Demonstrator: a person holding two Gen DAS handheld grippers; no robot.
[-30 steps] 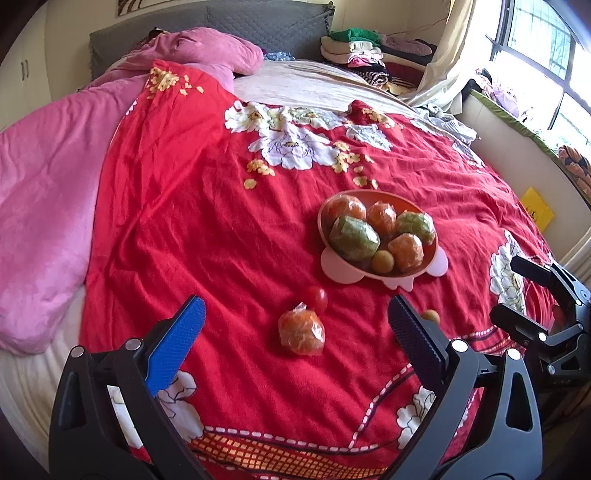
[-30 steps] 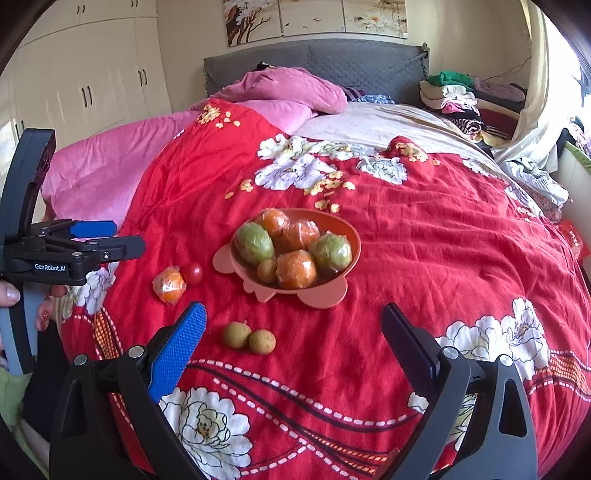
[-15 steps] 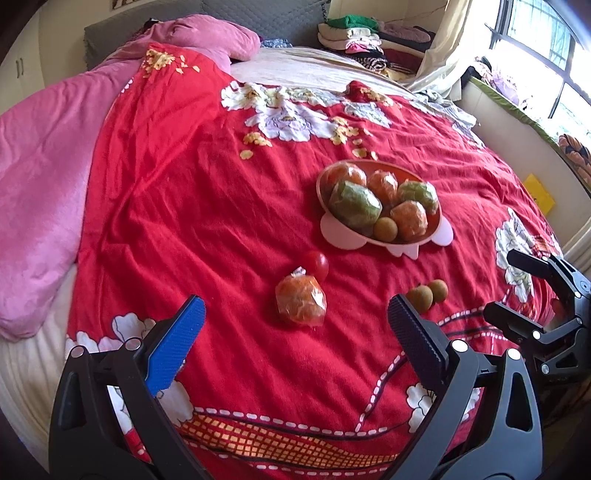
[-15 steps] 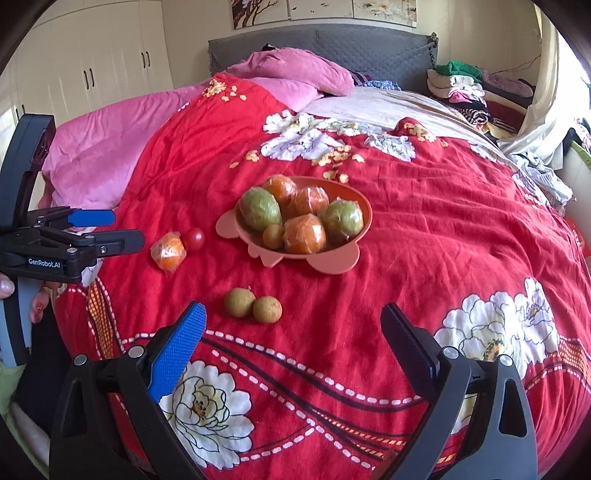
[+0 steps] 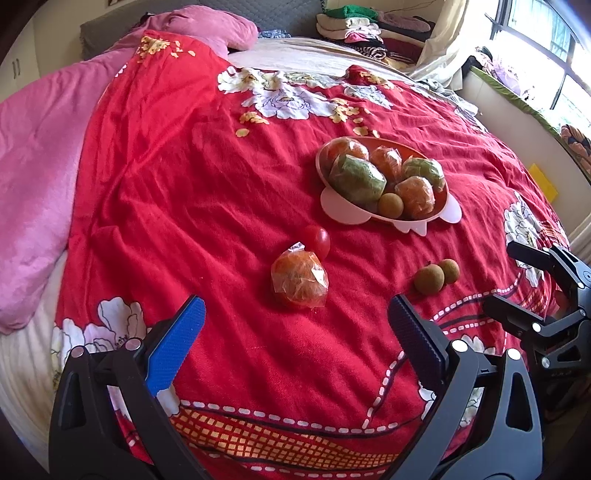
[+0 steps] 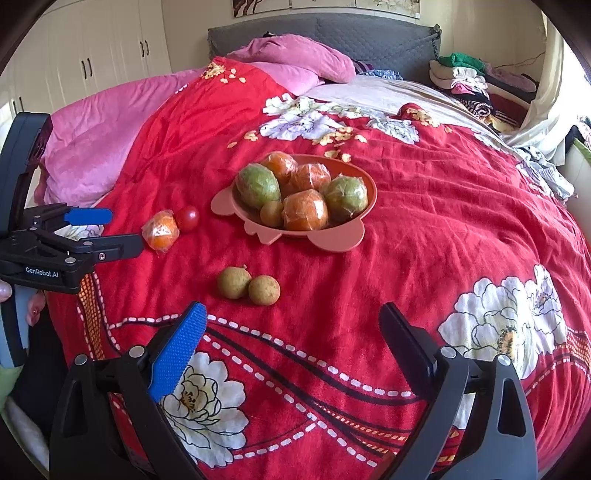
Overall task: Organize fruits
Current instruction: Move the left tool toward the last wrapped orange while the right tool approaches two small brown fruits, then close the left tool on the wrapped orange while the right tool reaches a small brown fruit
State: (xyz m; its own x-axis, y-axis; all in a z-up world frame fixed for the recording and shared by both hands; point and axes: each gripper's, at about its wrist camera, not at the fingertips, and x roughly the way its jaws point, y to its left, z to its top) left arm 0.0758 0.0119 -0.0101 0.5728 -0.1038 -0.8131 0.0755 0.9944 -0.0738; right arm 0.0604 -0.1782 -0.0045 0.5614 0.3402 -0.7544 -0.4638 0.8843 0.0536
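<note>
A pink bowl (image 6: 229,201) on the red floral bedspread holds several wrapped orange and green fruits and one small brown one. Outside it lie a wrapped orange (image 5: 299,276), a cherry tomato (image 5: 317,238) and two small brown fruits (image 6: 246,284). My left gripper (image 5: 295,317) hangs open just short of the wrapped orange, nothing between its fingers. My right gripper (image 6: 291,321) hovers near the two brown fruits; its jaws are closing but still wide, with nothing between them. Each gripper shows in the other's view: the left gripper (image 6: 107,229), the right gripper (image 5: 513,280).
A pink quilt (image 5: 33,177) covers the bed's left side. Folded clothes (image 6: 461,77) are piled at the far right by the grey headboard (image 6: 332,33). A window sill (image 5: 524,107) runs along the right. A person's fingers (image 6: 35,306) hold the left gripper's handle.
Both grippers have sunk toward the bedspread and tipped downward, so the fruits sit closer. The two brown fruits have come into the left wrist view. The right jaws stand slightly narrower.
</note>
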